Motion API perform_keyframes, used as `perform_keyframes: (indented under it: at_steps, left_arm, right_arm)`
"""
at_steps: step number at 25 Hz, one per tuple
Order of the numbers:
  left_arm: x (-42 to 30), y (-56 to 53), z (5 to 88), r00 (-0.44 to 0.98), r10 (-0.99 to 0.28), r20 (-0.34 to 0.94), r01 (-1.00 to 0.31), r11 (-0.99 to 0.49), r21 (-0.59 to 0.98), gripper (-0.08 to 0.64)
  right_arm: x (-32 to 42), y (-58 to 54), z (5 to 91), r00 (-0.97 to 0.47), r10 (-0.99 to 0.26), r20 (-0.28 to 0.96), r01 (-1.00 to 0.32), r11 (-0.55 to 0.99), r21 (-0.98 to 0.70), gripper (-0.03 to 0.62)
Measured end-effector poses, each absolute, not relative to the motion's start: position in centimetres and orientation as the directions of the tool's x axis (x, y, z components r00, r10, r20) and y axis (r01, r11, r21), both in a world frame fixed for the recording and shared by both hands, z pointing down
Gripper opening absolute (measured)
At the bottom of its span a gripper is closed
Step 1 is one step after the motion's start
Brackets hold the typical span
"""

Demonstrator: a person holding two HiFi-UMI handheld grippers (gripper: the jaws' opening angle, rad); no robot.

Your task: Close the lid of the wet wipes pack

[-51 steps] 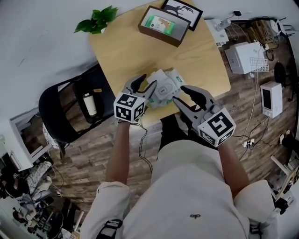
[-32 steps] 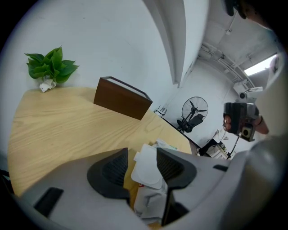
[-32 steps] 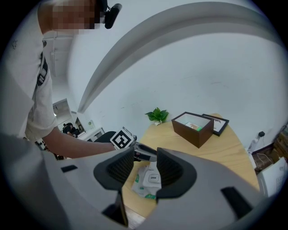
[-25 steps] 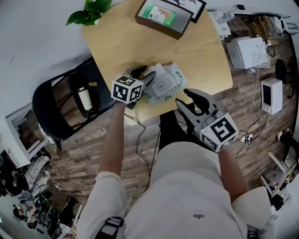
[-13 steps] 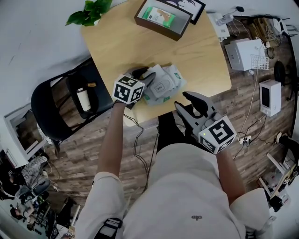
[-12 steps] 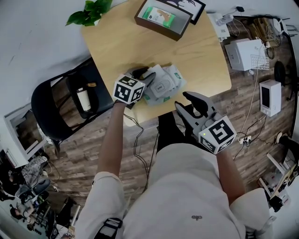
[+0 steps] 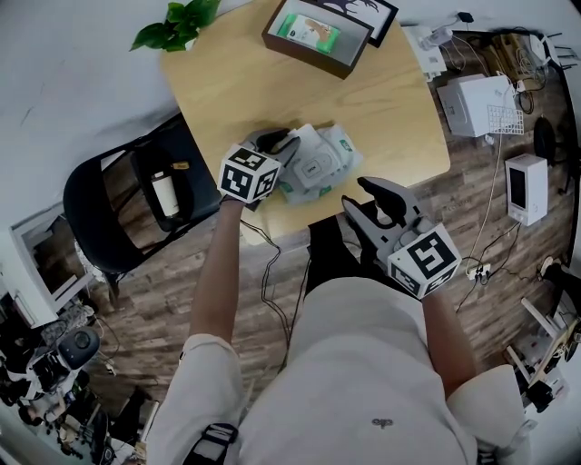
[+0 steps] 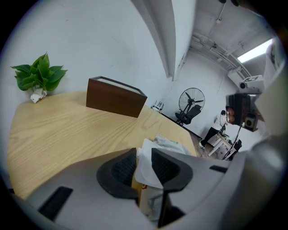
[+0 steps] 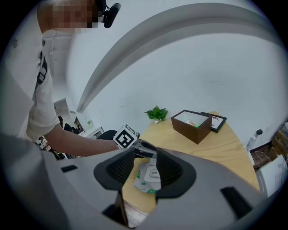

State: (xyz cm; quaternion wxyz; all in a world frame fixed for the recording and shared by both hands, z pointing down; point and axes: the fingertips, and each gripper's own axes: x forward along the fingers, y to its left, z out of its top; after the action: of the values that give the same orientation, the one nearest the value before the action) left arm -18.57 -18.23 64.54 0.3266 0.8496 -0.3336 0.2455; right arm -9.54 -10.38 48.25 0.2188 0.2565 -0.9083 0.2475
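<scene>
The white-and-green wet wipes pack (image 7: 320,162) lies near the front edge of the wooden table (image 7: 245,91). Its grey lid (image 7: 311,168) faces up and looks flat. My left gripper (image 7: 278,144) is at the pack's left end. Its jaws are closing, and in the left gripper view the pack's white film edge (image 8: 145,167) fills the gap between the pads. My right gripper (image 7: 356,193) hangs off the table's front edge, short of the pack, open with nothing between its jaws. Past its jaws, the right gripper view shows the pack (image 9: 151,176).
A brown open box (image 7: 318,36) and a picture frame (image 7: 386,11) sit at the table's far side, a green plant (image 7: 177,20) at the far left corner. A black chair (image 7: 127,209) stands left of the table. White boxes and cables (image 7: 477,109) lie on the floor at right.
The left gripper moved from the pack's near-left side onto its left end and its jaws have narrowed around the film edge. The right gripper drew back off the table edge, then held still.
</scene>
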Motion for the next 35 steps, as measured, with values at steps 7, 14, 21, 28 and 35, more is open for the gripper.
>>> perform_keyframes:
  at_steps: [7,14,21,28,35]
  left_arm:
    - [-18.7,-18.4,64.0,0.647,-0.421,0.636,-0.734,-0.570,0.369,0.077]
    - [-18.7,-18.4,63.3,0.654,-0.420,0.630,-0.726,-0.582,0.365,0.057]
    - [-18.8,-18.3,62.8,0.650,-0.429,0.627,-0.726,-0.593,0.347,0.038]
    - [-18.2,-17.6,62.2,0.646,-0.426,0.633,-0.724,-0.603,0.334,0.031]
    - [-17.7,-17.1,61.3,0.635,-0.417,0.650,-0.723,-0.618,0.310,0.025]
  right_arm:
    - [-9.6,-10.5,47.7,-0.770,-0.374,0.517,-0.581,0.747,-0.325,0.152]
    - [-9.9,-10.8,47.3,-0.774,-0.375,0.511,-0.576,0.751,-0.321,0.152]
    - [-10.5,-10.8,46.8,-0.782,-0.375,0.499,-0.566,0.762,-0.314,0.152]
    - [-9.9,-10.5,46.3,-0.786,-0.384,0.484,-0.566,0.762,-0.315,0.152]
    - [-9.2,-10.4,45.7,-0.794,-0.398,0.460,-0.567,0.757,-0.325,0.152]
